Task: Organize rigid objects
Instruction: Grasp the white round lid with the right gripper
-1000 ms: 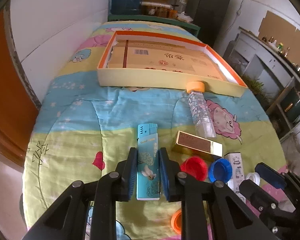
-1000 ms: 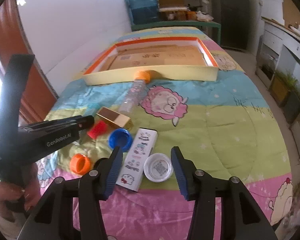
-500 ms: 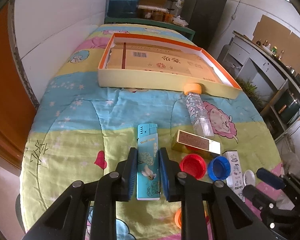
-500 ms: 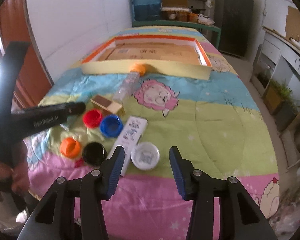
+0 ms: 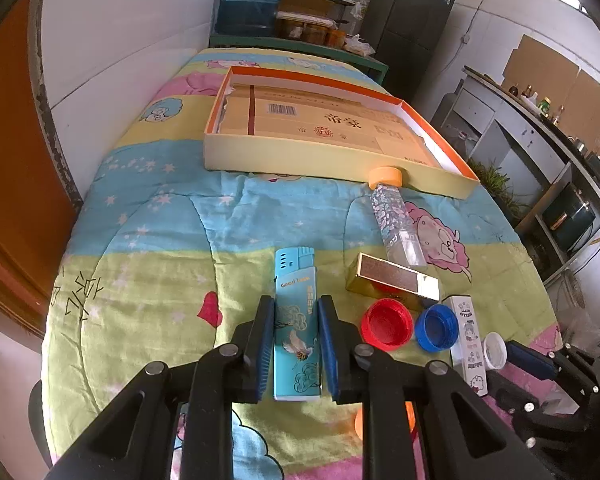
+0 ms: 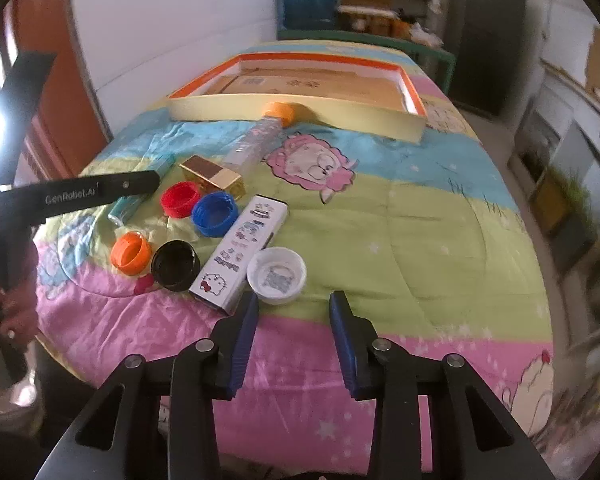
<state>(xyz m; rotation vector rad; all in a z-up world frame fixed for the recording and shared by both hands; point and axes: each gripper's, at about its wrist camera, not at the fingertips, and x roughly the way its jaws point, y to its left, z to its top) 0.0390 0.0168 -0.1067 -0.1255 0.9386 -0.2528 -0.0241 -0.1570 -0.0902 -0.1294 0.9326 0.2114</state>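
Lengthwise, the blue lighter [image 5: 296, 320] sits clamped in the left gripper [image 5: 296, 344] over the quilt [image 5: 148, 272] — long axis along the fingers, cap end toward 12 o'clock. Right gripper [image 6: 294, 316] is closing with nothing between its pads — white lid [image 6: 277, 275] at 12 o'clock.

The left gripper [image 5: 296, 312] points steeply down, its blue pads [image 5: 265, 340] clamped against both long sides of the lighter [image 5: 298, 332]. The right gripper [image 6: 294, 300] also tilts down, and its jaws are closing with nothing between them. At the left edge of the right wrist view, a hand [image 6: 4, 304] grips the left gripper's handle.
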